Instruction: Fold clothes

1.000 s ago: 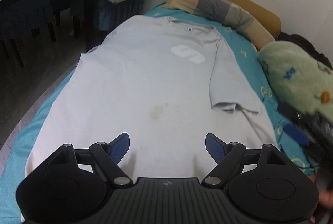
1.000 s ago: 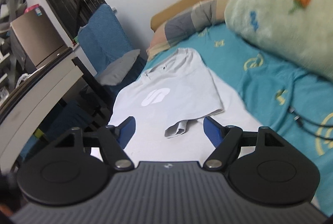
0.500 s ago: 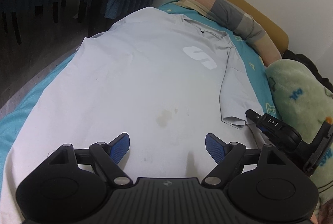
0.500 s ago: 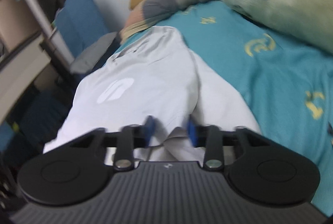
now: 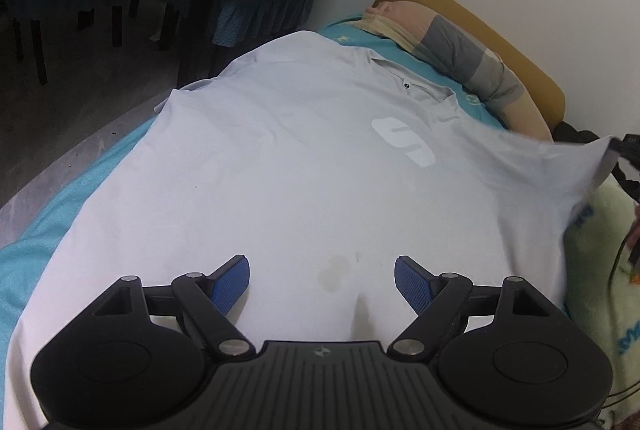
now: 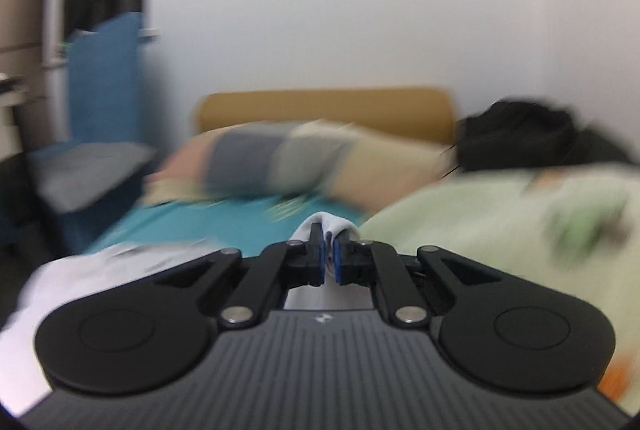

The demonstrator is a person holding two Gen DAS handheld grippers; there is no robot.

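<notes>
Grey polo shirt (image 5: 288,166): spread across centre frame on teal bed sheet (image 5: 60,214). Sleeve (image 5: 576,166), folded inward a moment ago, now drawn out toward right edge (unfolded for squaring up). Right gripper (image 6: 328,256): clenched on sleeve cuff. Left gripper (image 5: 322,280): released, empty, above hem.
</notes>
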